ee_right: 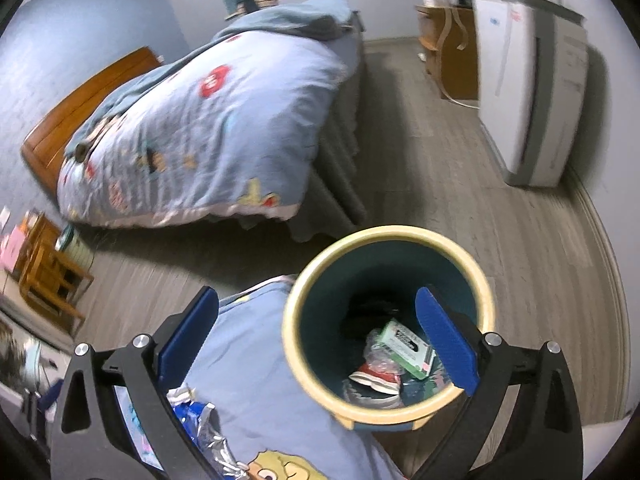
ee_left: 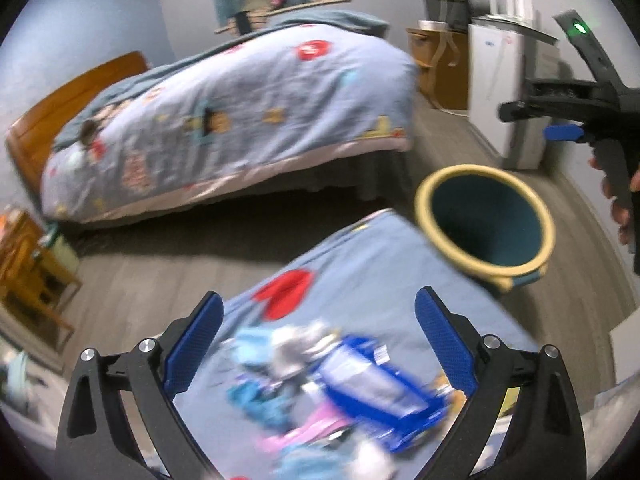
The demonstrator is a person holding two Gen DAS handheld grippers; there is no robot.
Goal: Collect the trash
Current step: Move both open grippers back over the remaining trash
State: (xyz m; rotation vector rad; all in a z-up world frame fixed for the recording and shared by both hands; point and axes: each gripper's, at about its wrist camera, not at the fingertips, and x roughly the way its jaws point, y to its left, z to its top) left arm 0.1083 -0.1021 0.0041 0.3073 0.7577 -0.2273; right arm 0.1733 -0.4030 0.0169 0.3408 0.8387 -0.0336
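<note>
My left gripper point(ee_left: 318, 340) is open above a pile of wrappers on the near bed: a blue packet point(ee_left: 380, 392), a pink wrapper point(ee_left: 304, 436) and silvery foil point(ee_left: 300, 344). The teal trash bin with a cream rim point(ee_left: 484, 220) stands on the floor to the right. My right gripper point(ee_right: 316, 336) is open and empty, held over the bin point(ee_right: 384, 320), which holds a green box point(ee_right: 404, 346) and crumpled wrappers point(ee_right: 376, 376). A blue foil wrapper point(ee_right: 200, 424) lies on the near bed at lower left. The right gripper also shows in the left wrist view point(ee_left: 560, 120).
A second bed point(ee_left: 224, 120) with a blue cartoon quilt stands across a strip of grey wood floor. A white appliance point(ee_left: 508, 92) stands by the right wall, a wooden cabinet point(ee_left: 440, 68) behind it. A wooden stand point(ee_left: 32, 272) is at left.
</note>
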